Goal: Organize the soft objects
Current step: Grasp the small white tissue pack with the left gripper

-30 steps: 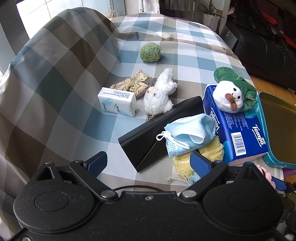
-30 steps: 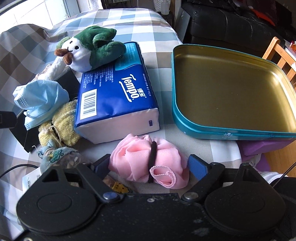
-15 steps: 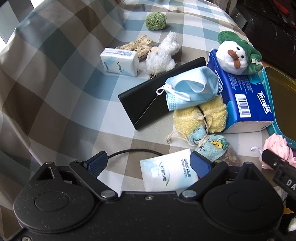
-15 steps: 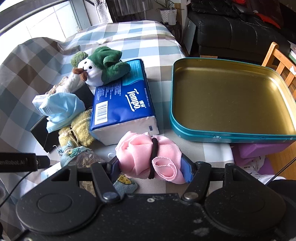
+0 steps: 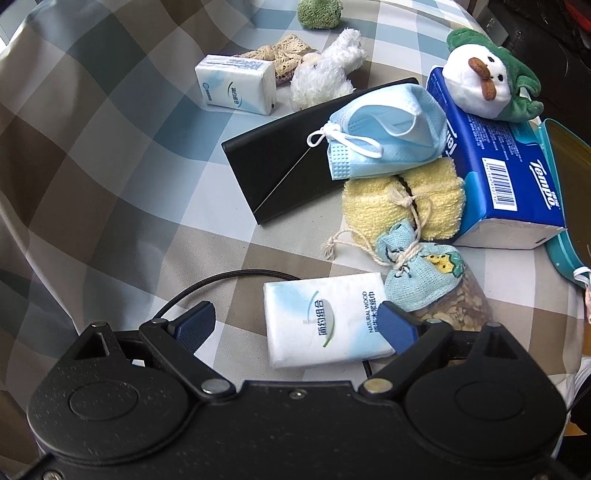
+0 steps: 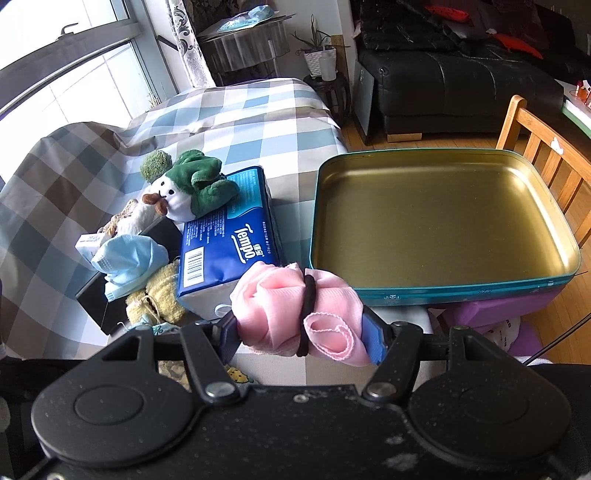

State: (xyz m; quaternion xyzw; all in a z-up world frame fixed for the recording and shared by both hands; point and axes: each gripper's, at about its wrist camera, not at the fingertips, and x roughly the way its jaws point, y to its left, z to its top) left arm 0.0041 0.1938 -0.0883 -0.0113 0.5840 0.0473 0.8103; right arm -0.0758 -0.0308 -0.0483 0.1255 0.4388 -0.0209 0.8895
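Note:
My right gripper [image 6: 301, 334] is shut on a pink cloth roll [image 6: 280, 299] bound with a black band, held above the table in front of the teal tin tray [image 6: 443, 291]. My left gripper [image 5: 297, 326] is open and empty, low over the table, with a white tissue pack [image 5: 325, 319] between its fingers. Beside it lie a blue pouch [image 5: 421, 277], a yellow towel roll [image 5: 402, 201], a blue face mask [image 5: 388, 131], a blue Tempo tissue pack [image 5: 498, 166] and a green-and-white plush [image 5: 487, 81].
A black box [image 5: 280, 158], a second small tissue pack [image 5: 236, 83], a white plush [image 5: 325, 75], a lace piece [image 5: 284, 51] and a green ball [image 5: 319, 13] lie on the checked cloth. A wooden chair [image 6: 546, 147] and black sofa [image 6: 461, 88] stand beyond the tray.
My right gripper closed on the pink cloth roll and lifted it off the table. My left gripper pulled back toward me, so the white tissue pack came between its fingers.

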